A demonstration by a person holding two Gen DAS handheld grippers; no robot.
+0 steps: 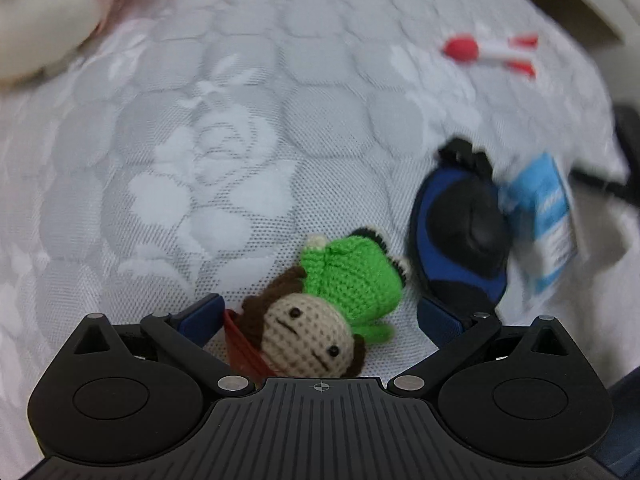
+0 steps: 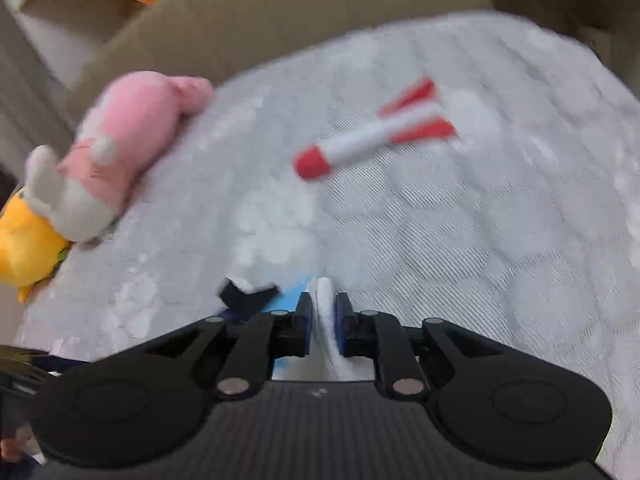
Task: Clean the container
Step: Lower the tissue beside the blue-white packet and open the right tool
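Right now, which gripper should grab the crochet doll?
Left. The left gripper is open, fingers either side of the doll. The right gripper is shut on a white-and-blue tag, so it is probably busy.

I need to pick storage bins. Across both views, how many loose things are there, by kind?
Soft toys: 3 (doll, pink plush, yellow plush)
Toy rocket: 1
Blue-black pouch with tag: 1
Total: 5
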